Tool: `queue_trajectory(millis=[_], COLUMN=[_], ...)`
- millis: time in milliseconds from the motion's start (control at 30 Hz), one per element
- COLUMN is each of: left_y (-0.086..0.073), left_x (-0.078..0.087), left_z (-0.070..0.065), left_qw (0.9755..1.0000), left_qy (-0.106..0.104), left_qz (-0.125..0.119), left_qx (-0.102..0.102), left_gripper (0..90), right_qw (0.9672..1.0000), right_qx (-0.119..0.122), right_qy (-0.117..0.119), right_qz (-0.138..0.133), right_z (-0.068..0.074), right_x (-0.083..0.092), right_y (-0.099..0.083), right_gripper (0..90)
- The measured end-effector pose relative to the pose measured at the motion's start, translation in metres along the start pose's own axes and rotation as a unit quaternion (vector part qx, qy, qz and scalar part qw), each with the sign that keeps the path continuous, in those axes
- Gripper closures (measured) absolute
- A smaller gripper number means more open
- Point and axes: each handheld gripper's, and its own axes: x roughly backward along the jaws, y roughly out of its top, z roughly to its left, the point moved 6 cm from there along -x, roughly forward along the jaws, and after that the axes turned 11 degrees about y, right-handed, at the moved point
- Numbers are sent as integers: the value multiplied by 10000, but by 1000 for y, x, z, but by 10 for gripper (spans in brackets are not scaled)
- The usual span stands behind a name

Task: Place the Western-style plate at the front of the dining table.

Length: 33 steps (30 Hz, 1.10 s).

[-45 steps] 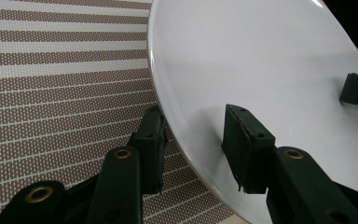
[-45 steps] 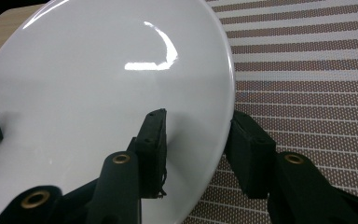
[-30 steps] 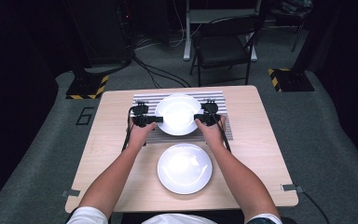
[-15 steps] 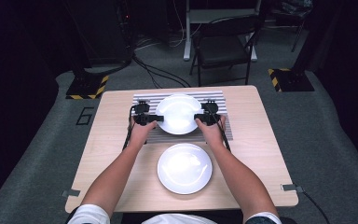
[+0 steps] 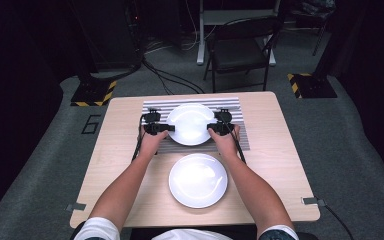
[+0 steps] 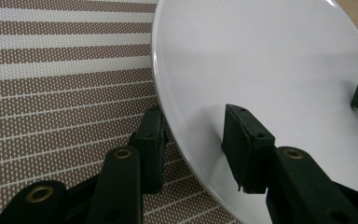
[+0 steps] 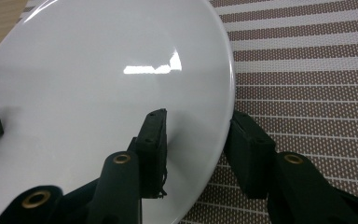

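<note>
A white plate [image 5: 190, 122] lies over a brown-and-white striped mat [image 5: 155, 107] at the far middle of the table. My left gripper [image 5: 166, 128] grips its left rim and my right gripper [image 5: 211, 127] its right rim. In the left gripper view, one jaw is tucked under the plate [image 6: 270, 70] and the other presses on its top, so the left gripper [image 6: 193, 116] is shut on the rim. The right gripper [image 7: 199, 119] clamps the plate [image 7: 98, 79] the same way. A second white plate [image 5: 198, 180] rests nearer the person.
The wooden table [image 5: 280, 150] has bare surface left and right of the mat. Beyond its far edge stand a dark chair [image 5: 240, 50] and cables on the floor. The person's forearms reach in on either side of the near plate.
</note>
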Motion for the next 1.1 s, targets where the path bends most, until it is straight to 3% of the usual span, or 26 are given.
queue_trajectory(millis=[267, 400, 767, 1100], left_y=[-3, -4, -5, -6], left_x=[-7, -10, -14, -18], left_z=[2, 1, -1, -1], left_qw=[10000, 9999, 9997, 9985], left_qy=[47, 109, 216, 517], left_qz=[27, 22, 45, -5], left_qx=[-51, -43, -118, -199], left_gripper=[595, 596, 598, 600], right_qw=[10000, 9998, 9991, 9982], right_qx=[-17, 136, 270, 325], right_qy=[-58, -158, -325, -505], right_qz=[60, 5, 1, 39], right_z=[-2, -3, -4, -1], right_x=[-5, -7, -9, -12], right_y=[-3, -2, -2, -5], right_gripper=[589, 589, 590, 593])
